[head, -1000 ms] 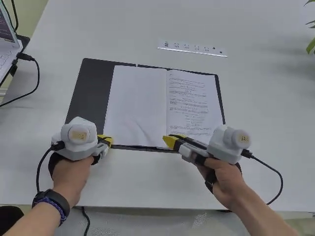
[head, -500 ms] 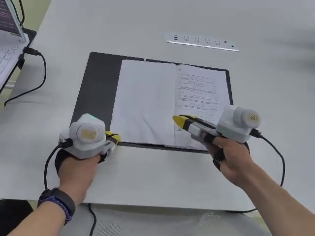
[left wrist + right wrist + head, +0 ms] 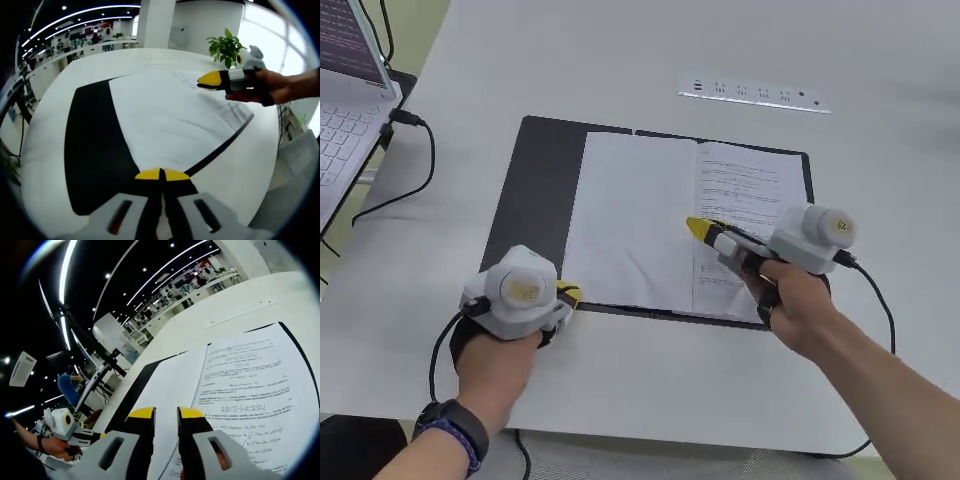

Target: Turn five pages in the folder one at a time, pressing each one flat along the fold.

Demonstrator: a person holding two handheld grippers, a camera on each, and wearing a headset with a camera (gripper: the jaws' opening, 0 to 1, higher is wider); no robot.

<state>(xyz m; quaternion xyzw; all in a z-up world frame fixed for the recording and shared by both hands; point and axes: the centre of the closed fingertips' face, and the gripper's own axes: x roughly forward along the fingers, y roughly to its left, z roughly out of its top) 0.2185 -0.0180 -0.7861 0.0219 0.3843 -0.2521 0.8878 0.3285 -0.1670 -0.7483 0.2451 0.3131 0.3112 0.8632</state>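
Note:
The black folder (image 3: 535,190) lies open on the white table, with a blank white page (image 3: 630,220) on the left of the fold and a printed page (image 3: 755,195) on the right. My right gripper (image 3: 698,228) is over the fold near the middle of the pages, its yellow jaws a narrow gap apart with nothing between them (image 3: 165,414). My left gripper (image 3: 568,293) sits at the folder's near edge by the blank page's corner, jaws shut (image 3: 161,174). The right gripper (image 3: 212,80) also shows over the pages (image 3: 165,110) in the left gripper view.
A laptop (image 3: 345,90) with a plugged-in cable (image 3: 410,170) sits at the table's far left. A power strip (image 3: 753,95) is set in the table beyond the folder. A plant (image 3: 225,47) stands past the far edge. Bare table lies around the folder.
My right gripper has moved from the folder's near edge up along the fold toward the middle of the pages. The left gripper stays at the near edge. The head camera has shifted.

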